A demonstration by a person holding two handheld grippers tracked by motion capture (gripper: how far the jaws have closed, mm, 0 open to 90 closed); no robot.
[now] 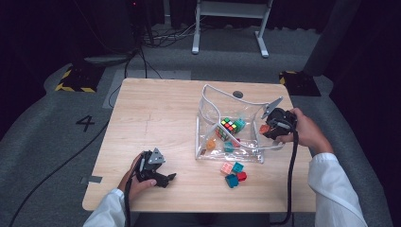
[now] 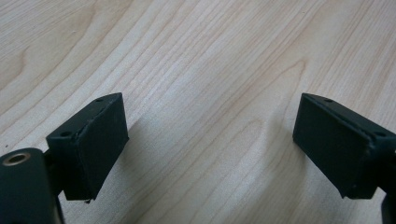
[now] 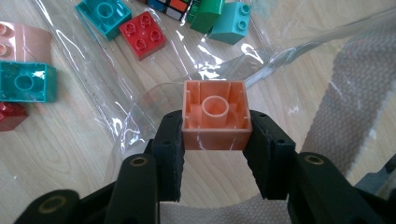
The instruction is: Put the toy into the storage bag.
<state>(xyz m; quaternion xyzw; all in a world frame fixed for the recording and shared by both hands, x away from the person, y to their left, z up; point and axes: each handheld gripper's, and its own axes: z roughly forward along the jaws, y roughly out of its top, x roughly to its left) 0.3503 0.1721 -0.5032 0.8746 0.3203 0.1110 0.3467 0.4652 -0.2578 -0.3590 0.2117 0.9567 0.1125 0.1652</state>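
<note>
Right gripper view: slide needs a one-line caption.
Right gripper clamps an orange plastic building block, hollow underside up, over the clear plastic pouch.

A single large digit "4" (image 1: 85, 123) stands in black on the grey floor (image 1: 42, 142), left of the table and well away from the left gripper's fingers. No other text, label or brand can be read, whether on the blocks, the bag or the grippers.

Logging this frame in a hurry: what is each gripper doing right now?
Left gripper: open, empty, over the table.
Right gripper: closed on an orange block at the clear bag.
</note>
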